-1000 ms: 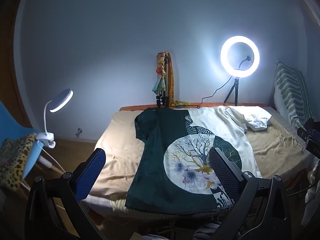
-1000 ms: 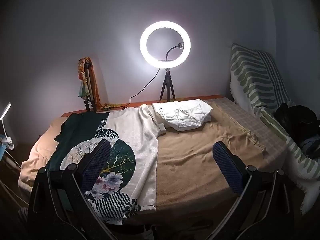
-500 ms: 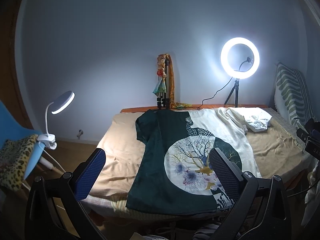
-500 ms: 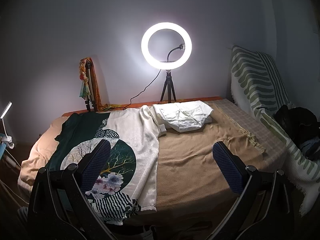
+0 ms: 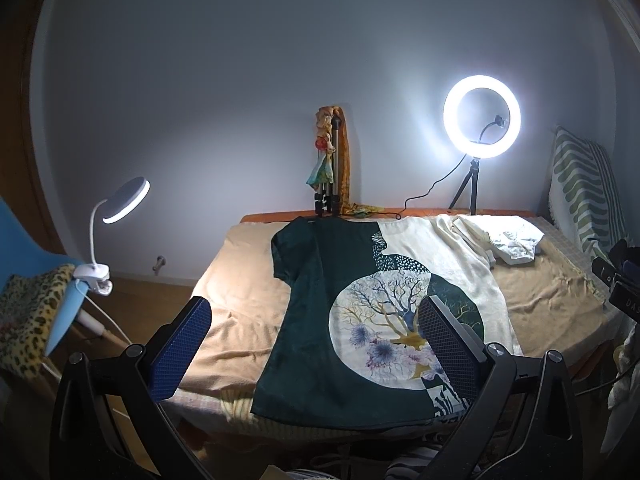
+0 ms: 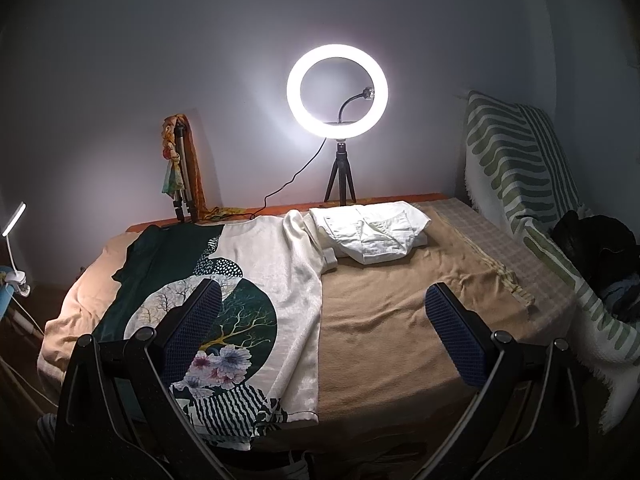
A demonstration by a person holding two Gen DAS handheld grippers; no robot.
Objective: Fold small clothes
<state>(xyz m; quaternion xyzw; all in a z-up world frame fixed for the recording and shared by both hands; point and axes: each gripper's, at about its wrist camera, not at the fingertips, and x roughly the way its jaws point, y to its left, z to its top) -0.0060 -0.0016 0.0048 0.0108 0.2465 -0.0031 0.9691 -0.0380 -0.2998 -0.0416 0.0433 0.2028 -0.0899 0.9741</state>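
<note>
A dark green and cream T-shirt with a tree-and-flower print lies flat on the tan bed cover; it also shows in the right wrist view. My left gripper is open and empty, held above the shirt's near hem. My right gripper is open and empty, above the shirt's cream right edge and the bare cover. A folded white garment lies at the far end of the bed, touching the shirt's right sleeve; it also shows in the left wrist view.
A lit ring light on a tripod and a folded tripod draped with cloth stand at the bed's far edge. A clip lamp and blue chair are left. A striped throw and dark clothes are right.
Both grippers have drifted slightly; the view shifts a little, with the scene sitting lower in the left wrist view. Both stay open. The clothes have not moved.
</note>
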